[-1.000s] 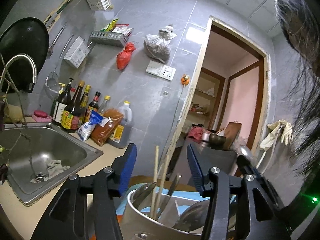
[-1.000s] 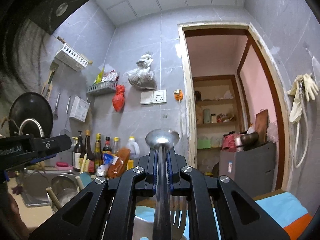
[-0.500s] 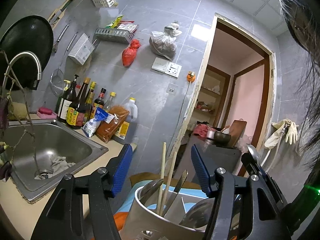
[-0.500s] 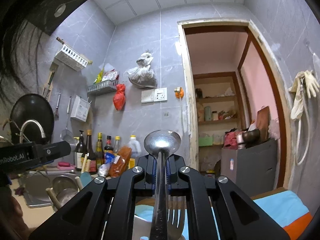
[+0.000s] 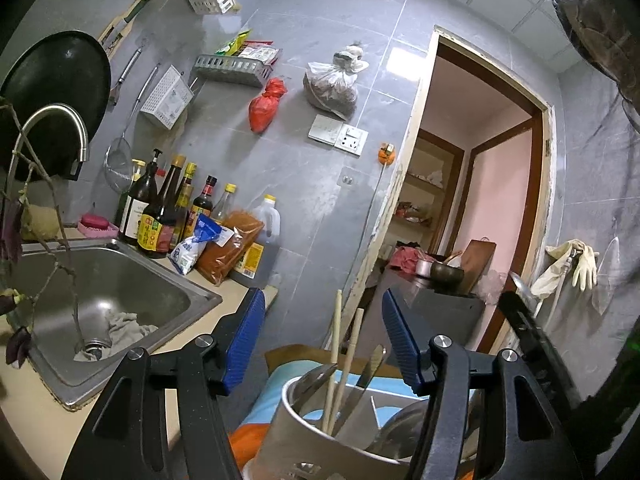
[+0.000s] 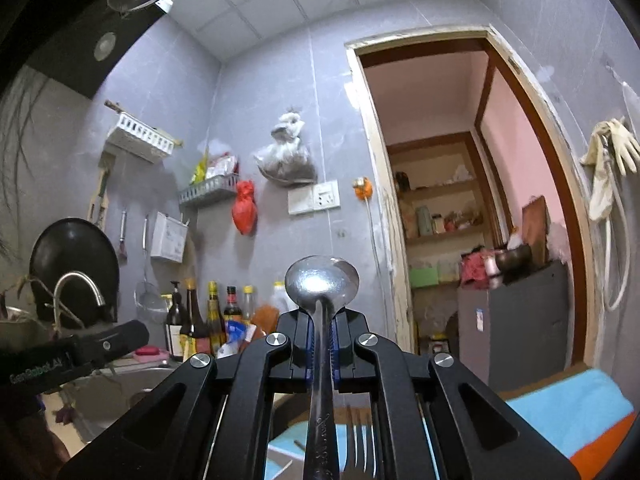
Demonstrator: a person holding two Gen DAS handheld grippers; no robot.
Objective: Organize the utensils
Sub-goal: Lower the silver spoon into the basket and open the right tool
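Our right gripper clamped on the long steel spoon as before, bowl at twelve o'clock — our left gripper, jaws slightly wider than a second ago, empty above the round steel utensil holder at six o'clock, wooden chopsticks inside.

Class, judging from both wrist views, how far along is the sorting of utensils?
Done: chopsticks and some cutlery stand in the metal pot. In hand: the right tongs are shut on a spoon, bowl up; the left tongs stand open above the pot, holding nothing. Left: the spoon and a fork lying below it.
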